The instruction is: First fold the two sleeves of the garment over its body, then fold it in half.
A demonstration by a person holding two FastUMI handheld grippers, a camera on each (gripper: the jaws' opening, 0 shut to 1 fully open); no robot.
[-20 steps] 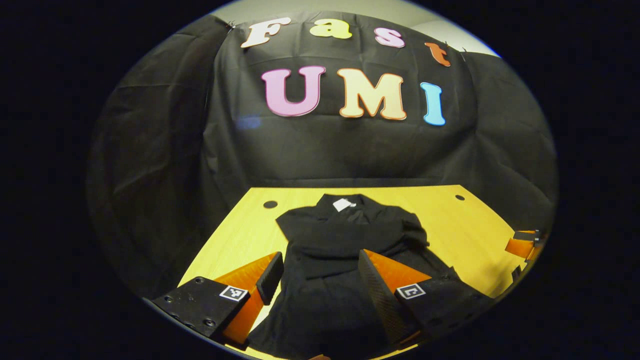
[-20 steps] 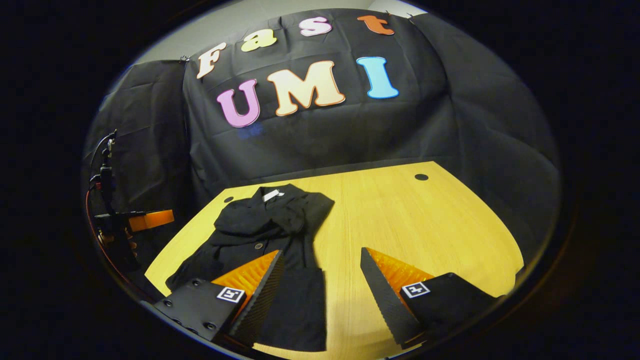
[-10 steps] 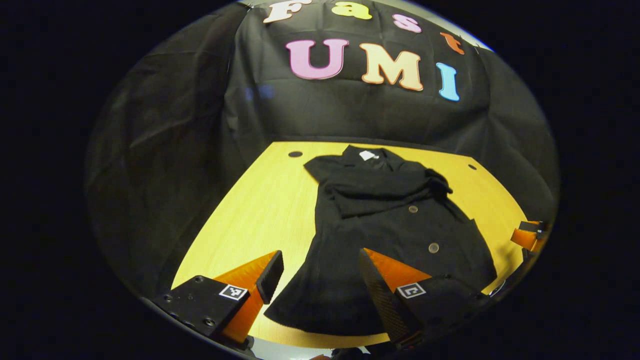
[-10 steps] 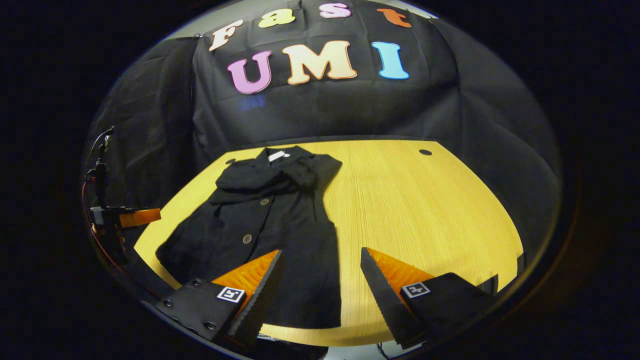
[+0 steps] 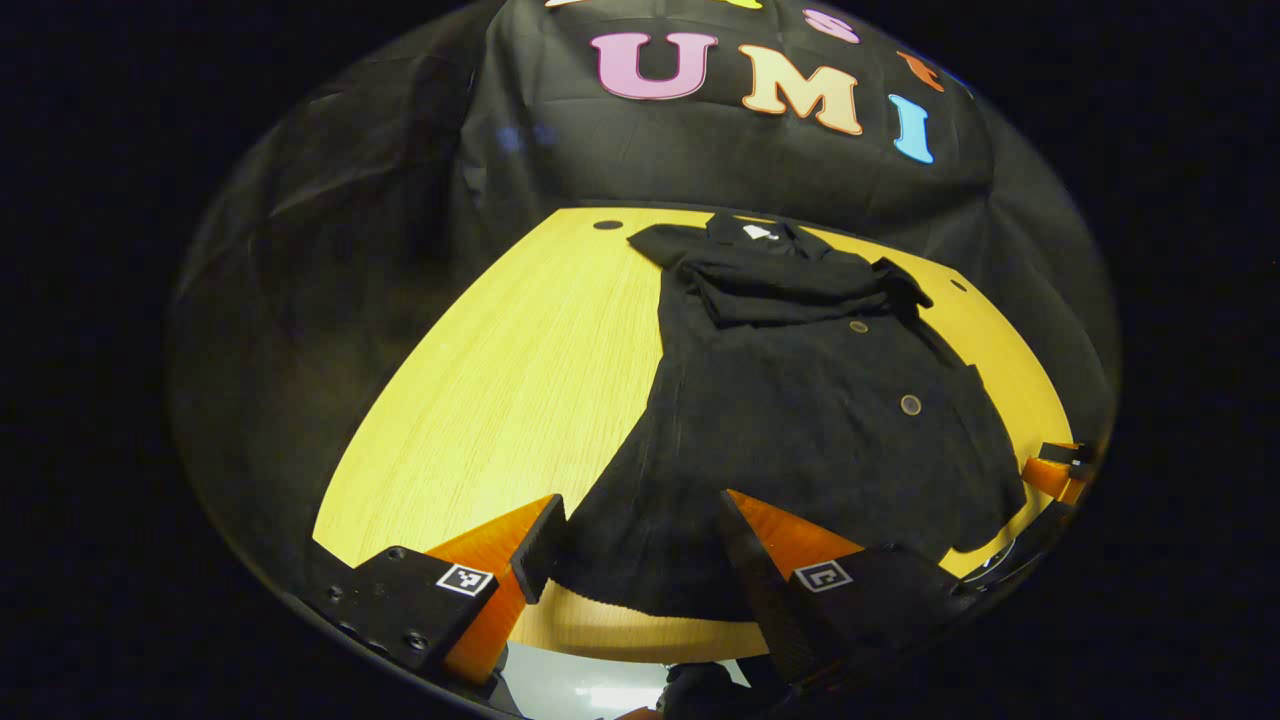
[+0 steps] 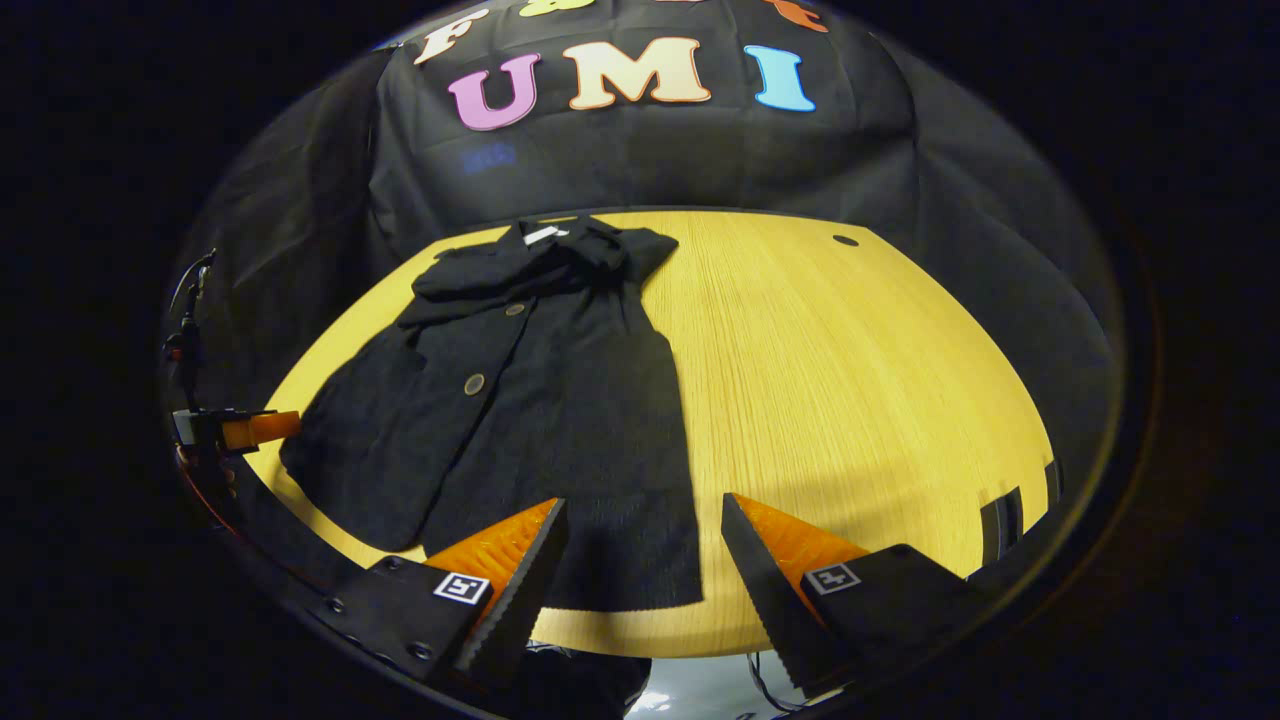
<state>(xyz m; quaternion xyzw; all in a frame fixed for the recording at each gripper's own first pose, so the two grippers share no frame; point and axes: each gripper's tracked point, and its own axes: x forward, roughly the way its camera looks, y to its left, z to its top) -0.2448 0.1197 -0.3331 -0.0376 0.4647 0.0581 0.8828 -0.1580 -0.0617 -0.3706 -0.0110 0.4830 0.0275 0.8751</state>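
Both sleeves lie across the black buttoned fabric garment (image 5: 800, 400) on the yellow wooden table (image 5: 500, 380); the left gripper (image 5: 640, 545) and right gripper (image 6: 645, 550) hover wide-jawed, empty, above its near hem, seemingly ready for the half fold.

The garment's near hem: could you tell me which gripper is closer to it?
Hard to call; both hover open over the near hem. The left gripper is above its left corner, the right gripper above its right corner.

No text can be read. The white tag (image 5: 757, 231) at the garment's (image 5: 800, 400) collar seems blank, perhaps only too small.
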